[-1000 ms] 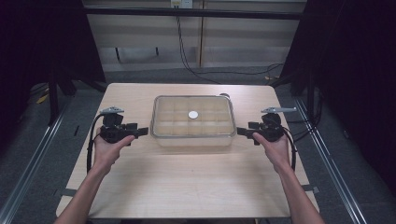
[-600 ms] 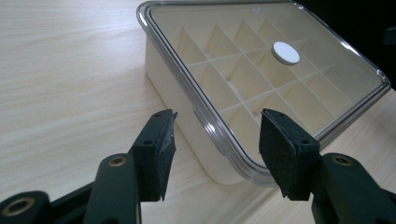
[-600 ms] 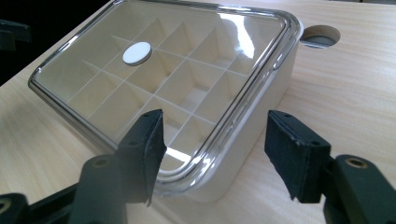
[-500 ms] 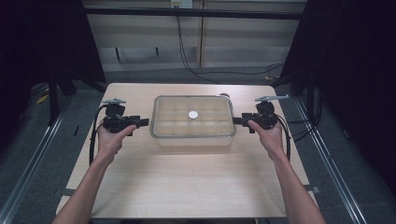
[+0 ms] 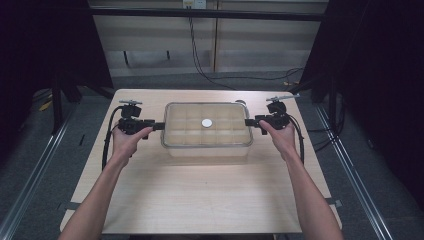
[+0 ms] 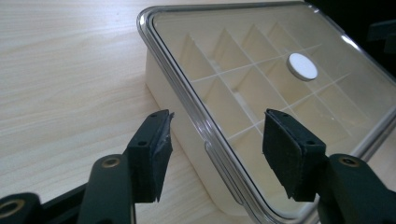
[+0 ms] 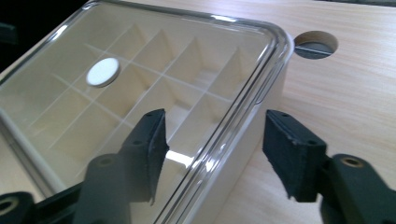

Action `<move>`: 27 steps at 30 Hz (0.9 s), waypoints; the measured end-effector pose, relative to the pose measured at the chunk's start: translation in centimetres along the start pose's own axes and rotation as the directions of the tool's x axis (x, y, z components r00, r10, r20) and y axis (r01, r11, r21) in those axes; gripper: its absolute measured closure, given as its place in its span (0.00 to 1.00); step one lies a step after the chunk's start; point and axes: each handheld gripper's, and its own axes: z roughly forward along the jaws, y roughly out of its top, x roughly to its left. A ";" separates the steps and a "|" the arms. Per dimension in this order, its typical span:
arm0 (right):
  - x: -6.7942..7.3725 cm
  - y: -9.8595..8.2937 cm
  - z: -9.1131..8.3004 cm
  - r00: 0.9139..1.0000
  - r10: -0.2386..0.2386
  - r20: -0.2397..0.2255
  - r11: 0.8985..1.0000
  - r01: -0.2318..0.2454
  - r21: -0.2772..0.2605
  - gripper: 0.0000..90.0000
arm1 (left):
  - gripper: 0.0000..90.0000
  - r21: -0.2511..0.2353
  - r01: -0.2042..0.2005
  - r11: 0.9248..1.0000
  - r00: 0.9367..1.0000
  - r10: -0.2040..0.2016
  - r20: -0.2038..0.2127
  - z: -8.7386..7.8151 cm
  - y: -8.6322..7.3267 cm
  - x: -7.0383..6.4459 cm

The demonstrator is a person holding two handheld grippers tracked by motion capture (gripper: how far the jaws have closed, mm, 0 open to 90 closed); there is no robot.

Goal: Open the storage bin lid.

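Pale wooden table [image 5: 200, 200] on grey floor [image 5: 30, 165], dark curtains [image 5: 45, 45] around

One table [image 5: 200, 200] carries one lidded box [image 5: 206, 148], set toward its far edge at the middle. The box has one clear lid [image 5: 225, 137] with one white round disc [image 5: 206, 122] at its centre. Under the lid, dividers make a grid of compartments, four along the length and three across, so twelve. One round hole [image 7: 316, 44] is cut in the table by the box's far right corner. Two claws: the left claw [image 5: 159, 126] and the right claw [image 5: 249, 122], each with two jaws.
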 end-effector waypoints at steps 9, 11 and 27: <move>-0.5 1.0 1.4 1.000 0.010 0.015 1.000 -0.011 0.024 0.43 | 0.45 0.032 0.000 0.999 1.000 0.000 -0.006 1.7 0.2 0.1; -0.5 1.2 1.6 0.999 0.004 0.032 1.000 -0.004 0.022 0.43 | 0.45 0.032 0.002 0.999 1.000 -0.002 -0.007 1.9 0.2 0.0; -0.7 0.7 3.2 1.000 0.020 0.007 0.999 -0.020 0.033 0.41 | 0.52 0.057 0.004 0.998 1.000 -0.006 0.031 2.8 0.0 0.1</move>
